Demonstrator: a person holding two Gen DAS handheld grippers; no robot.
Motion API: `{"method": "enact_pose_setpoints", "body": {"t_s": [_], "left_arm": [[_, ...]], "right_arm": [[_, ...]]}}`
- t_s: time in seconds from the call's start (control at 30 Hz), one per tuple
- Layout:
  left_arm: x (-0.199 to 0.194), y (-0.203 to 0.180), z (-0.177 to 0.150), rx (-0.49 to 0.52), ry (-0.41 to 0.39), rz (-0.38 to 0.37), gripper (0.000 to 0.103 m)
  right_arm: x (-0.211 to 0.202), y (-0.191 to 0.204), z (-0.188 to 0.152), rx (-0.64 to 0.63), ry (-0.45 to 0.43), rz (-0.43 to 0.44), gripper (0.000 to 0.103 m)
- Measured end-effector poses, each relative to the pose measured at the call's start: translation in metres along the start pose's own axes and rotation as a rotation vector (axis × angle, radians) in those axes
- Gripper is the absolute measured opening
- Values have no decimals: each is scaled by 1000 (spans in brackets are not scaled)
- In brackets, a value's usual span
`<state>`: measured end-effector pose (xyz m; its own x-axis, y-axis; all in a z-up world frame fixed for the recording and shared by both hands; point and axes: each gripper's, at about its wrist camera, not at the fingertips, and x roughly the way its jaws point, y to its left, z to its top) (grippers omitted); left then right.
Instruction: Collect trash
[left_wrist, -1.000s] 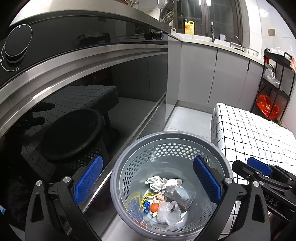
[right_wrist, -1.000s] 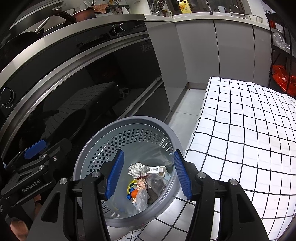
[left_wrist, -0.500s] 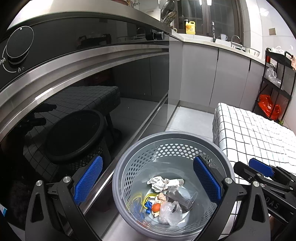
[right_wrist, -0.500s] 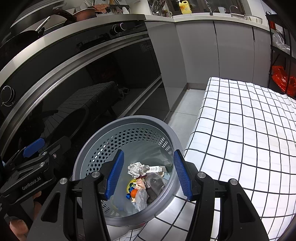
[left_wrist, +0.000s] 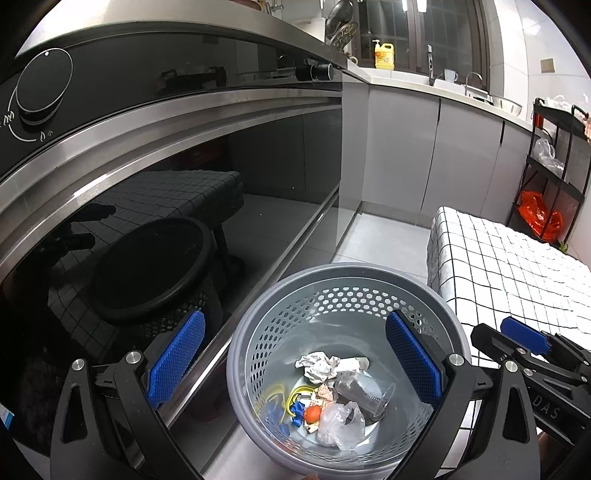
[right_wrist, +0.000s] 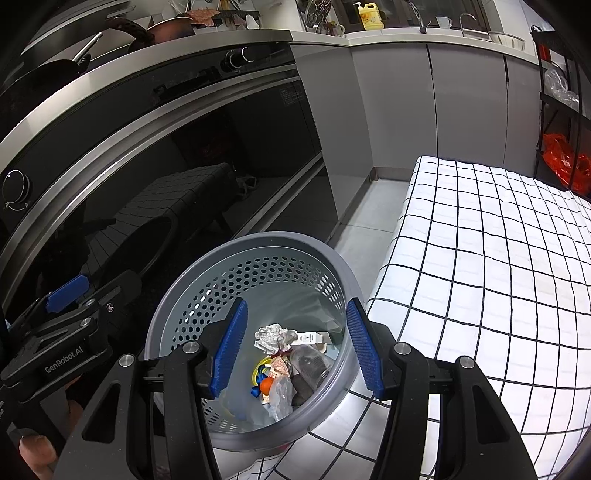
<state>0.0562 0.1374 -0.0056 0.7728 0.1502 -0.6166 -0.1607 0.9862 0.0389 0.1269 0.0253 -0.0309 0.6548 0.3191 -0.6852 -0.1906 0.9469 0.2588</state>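
A grey perforated trash basket (left_wrist: 347, 275) (right_wrist: 258, 242) stands on the floor between the oven front and the checked table. Inside lie crumpled paper (left_wrist: 319, 366) (right_wrist: 274, 336), a clear plastic cup (left_wrist: 364, 392), a thin plastic bag (left_wrist: 340, 422), an orange bit (left_wrist: 312, 413) and yellow and blue scraps. My left gripper (left_wrist: 295, 363) hangs above the basket's left side, open, nothing between its blue pads. My right gripper (right_wrist: 297, 349) hovers over the basket mouth, jaws apart and empty. Each gripper shows at the edge of the other's view.
A black glass oven front (left_wrist: 166, 206) with a knob (left_wrist: 42, 85) fills the left. A table with a white checked cloth (right_wrist: 498, 277) is on the right. Grey cabinets (left_wrist: 424, 147) and a black rack with an orange bag (left_wrist: 539, 214) stand behind.
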Motion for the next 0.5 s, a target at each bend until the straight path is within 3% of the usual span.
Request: {"method": "enact_pose_setpoints", "body": {"t_s": [0.5], "left_arm": [[1, 1, 0, -1, 0, 6, 97]], "right_arm": [[0, 2, 1, -12, 1, -3, 54]]}}
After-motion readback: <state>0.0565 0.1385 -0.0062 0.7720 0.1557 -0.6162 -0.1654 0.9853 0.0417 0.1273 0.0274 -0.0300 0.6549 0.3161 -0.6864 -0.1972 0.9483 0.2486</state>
